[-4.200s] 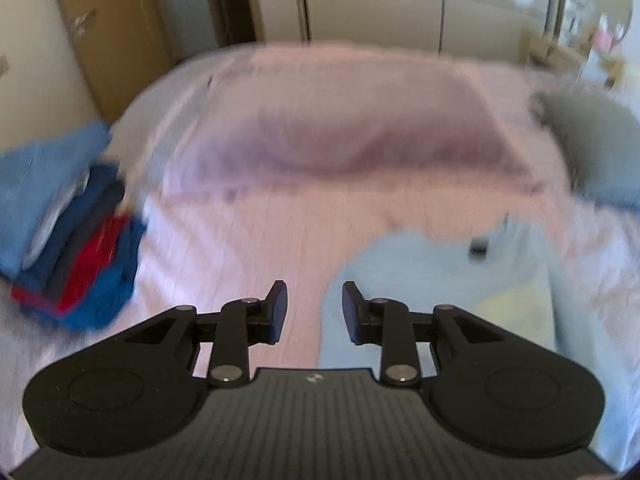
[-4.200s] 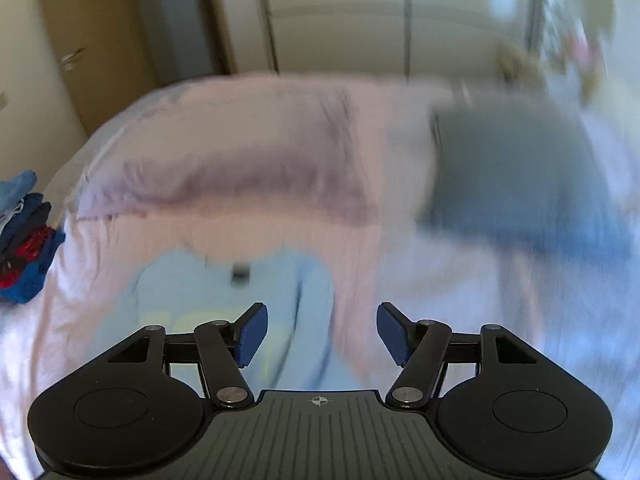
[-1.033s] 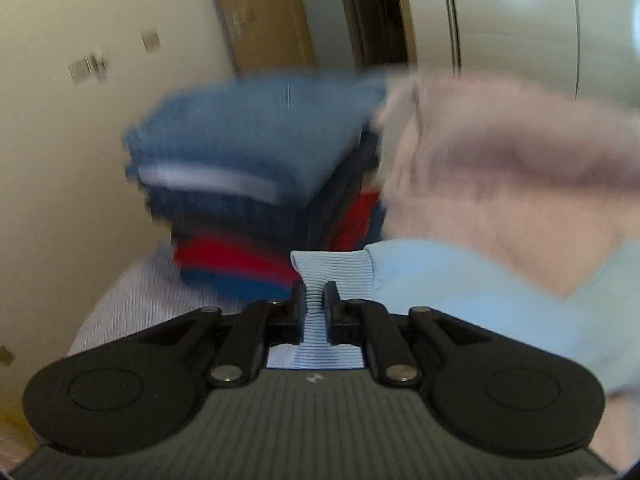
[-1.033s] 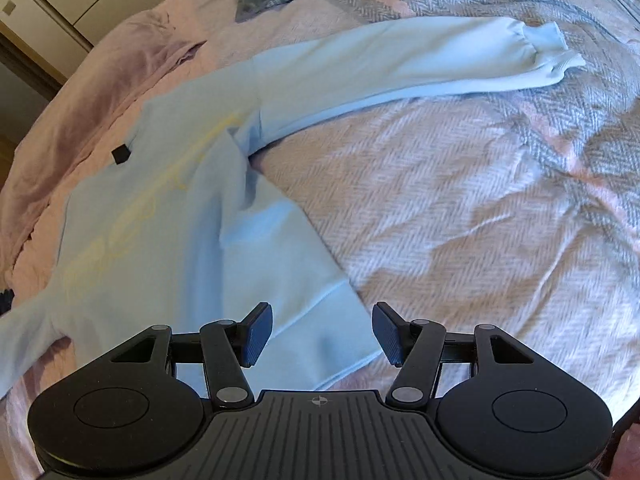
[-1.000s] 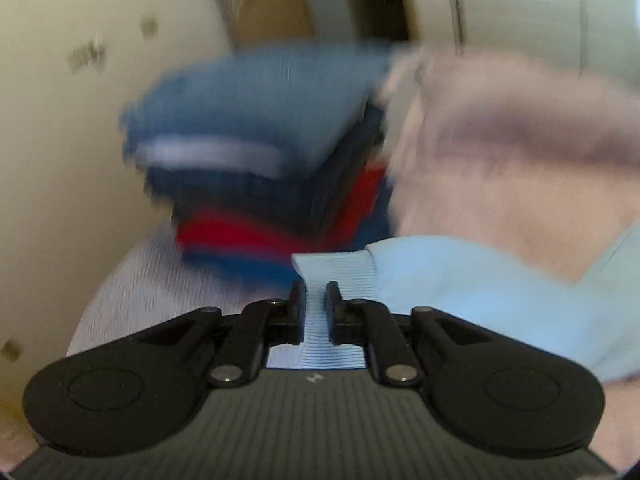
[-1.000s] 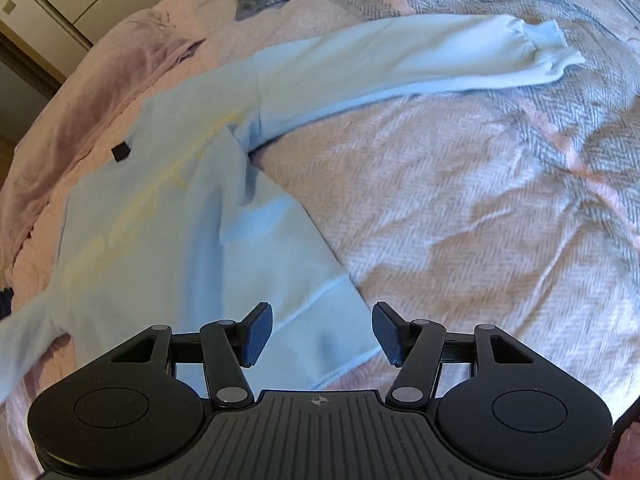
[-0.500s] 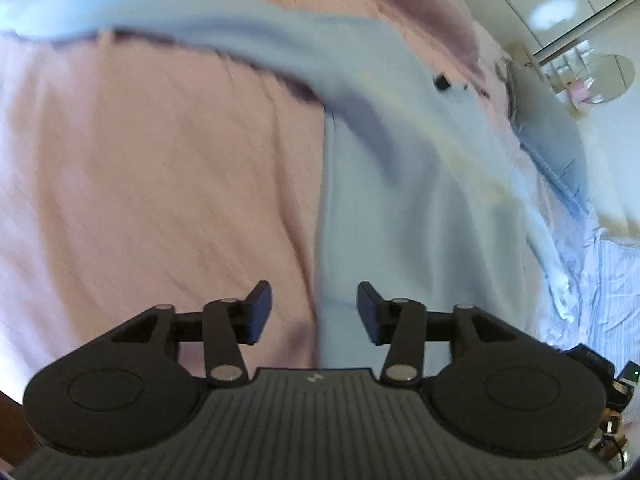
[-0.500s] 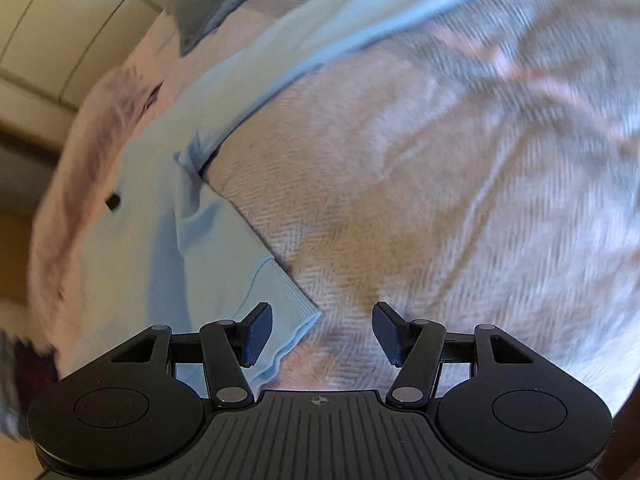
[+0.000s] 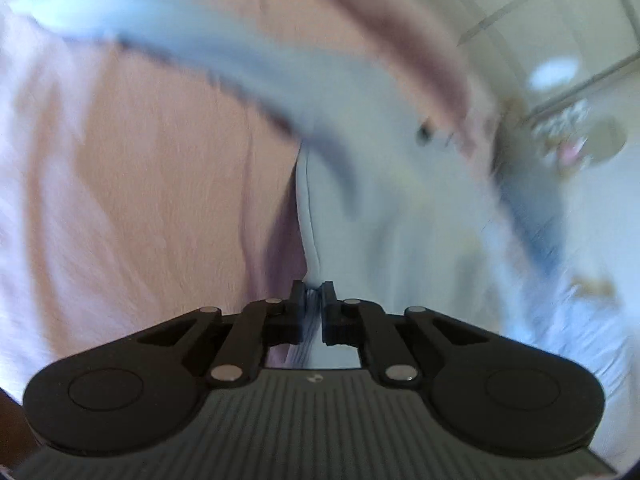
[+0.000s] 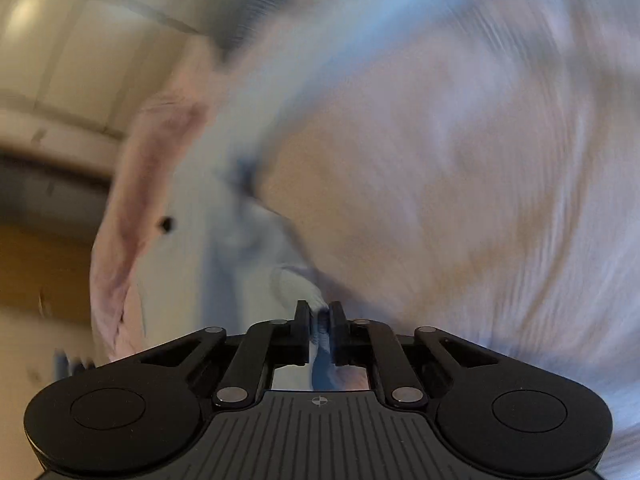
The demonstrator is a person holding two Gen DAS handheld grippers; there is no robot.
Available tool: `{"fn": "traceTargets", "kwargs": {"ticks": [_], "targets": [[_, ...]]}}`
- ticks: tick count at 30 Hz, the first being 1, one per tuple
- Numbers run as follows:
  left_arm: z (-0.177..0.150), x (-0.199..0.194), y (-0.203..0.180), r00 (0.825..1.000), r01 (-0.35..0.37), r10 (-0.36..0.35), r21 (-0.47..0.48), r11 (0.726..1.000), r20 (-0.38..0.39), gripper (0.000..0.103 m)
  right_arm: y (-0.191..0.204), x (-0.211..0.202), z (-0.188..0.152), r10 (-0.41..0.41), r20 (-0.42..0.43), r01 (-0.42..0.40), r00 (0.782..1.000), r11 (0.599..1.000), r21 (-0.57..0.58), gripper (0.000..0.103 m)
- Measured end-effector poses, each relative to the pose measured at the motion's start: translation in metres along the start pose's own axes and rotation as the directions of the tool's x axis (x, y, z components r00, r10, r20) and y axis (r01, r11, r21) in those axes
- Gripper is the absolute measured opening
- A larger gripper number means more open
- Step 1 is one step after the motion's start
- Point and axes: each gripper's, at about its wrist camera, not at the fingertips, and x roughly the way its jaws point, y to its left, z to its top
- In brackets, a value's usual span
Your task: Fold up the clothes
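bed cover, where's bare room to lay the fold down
Bare pink bed cover lies left of the light blue sweatshirt, below its sleeve. In the right wrist view, more lies right of it. It is crowded where each tool, left and right, pinches the hem.

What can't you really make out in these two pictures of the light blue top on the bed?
- Left wrist view: the light blue sweatshirt is smeared by motion blur; its print is unreadable.
- Left wrist view: the left gripper body hides the hem below the pinch.
- Right wrist view: the right gripper covers the hem corner it clamps.
- Right wrist view: the bedspread weave is blurred away.
- Both views: the far sleeve cuffs are lost in the blur.
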Motion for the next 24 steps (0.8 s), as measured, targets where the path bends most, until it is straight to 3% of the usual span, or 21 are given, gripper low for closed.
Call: {"fn": "traceTargets", "kwargs": {"ticks": [3,4,6,7,8,10,11,12,14,19,22,24], "targets": [[0.006,-0.039,0.016,0.999,-0.052,0.052,0.005,0.999,0.014,0.007,0.042,-0.053,0.003,0.019,-0.005,-0.020,1.000,0.980,-0.197,0.005],[0.001,-0.037,0.018,0.992,-0.126,0.126,0.043,0.991,-0.004,0.000,0.055,-0.066,-0.001,0.022,-0.030,-0.029,0.999,0.964,-0.265,0.005],[-0.012,-0.021,0.025,0.946,-0.308,0.319,0.148,0.940,-0.058,0.000,0.068,-0.067,-0.019,-0.055,-0.113,0.009,0.992,0.929,-0.371,0.006],[-0.019,-0.007,0.031,0.925,-0.347,0.367,0.173,0.922,-0.102,0.000,0.064,-0.058,-0.029,-0.123,-0.175,0.043,0.977,0.916,-0.400,0.007],[-0.024,0.000,0.036,0.915,-0.362,0.385,0.177,0.915,-0.121,0.000,0.054,-0.046,-0.039,-0.185,-0.233,0.077,0.955,0.910,-0.407,0.012],[-0.031,0.002,0.041,0.927,-0.343,0.359,0.139,0.929,-0.113,0.000,0.028,-0.030,-0.057,-0.269,-0.305,0.141,0.914,0.913,-0.382,0.020],[-0.034,0.003,0.044,0.932,-0.333,0.346,0.120,0.935,-0.108,0.002,0.016,-0.029,-0.063,-0.267,-0.304,0.150,0.914,0.922,-0.358,0.025],[-0.038,0.004,0.046,0.937,-0.323,0.333,0.101,0.941,-0.103,0.004,0.008,-0.030,-0.068,-0.266,-0.289,0.159,0.920,0.924,-0.347,0.027],[-0.038,0.002,0.046,0.951,-0.291,0.298,0.093,0.952,-0.082,0.023,-0.003,-0.032,-0.075,-0.256,-0.241,0.155,0.936,0.917,-0.369,0.032],[-0.036,0.008,0.041,0.971,-0.223,0.230,0.102,0.970,-0.068,0.039,-0.001,-0.022,-0.089,-0.233,-0.141,0.129,0.962,0.845,-0.519,0.035],[-0.038,0.020,0.038,0.975,-0.200,0.206,0.064,0.978,-0.089,0.054,-0.010,-0.017,-0.084,-0.147,-0.098,0.084,0.984,0.876,-0.474,0.038],[-0.040,0.033,0.039,0.974,-0.207,0.208,0.022,0.978,-0.091,0.057,-0.019,-0.016,-0.073,-0.074,-0.096,0.031,0.993,0.921,-0.389,0.042]]}}
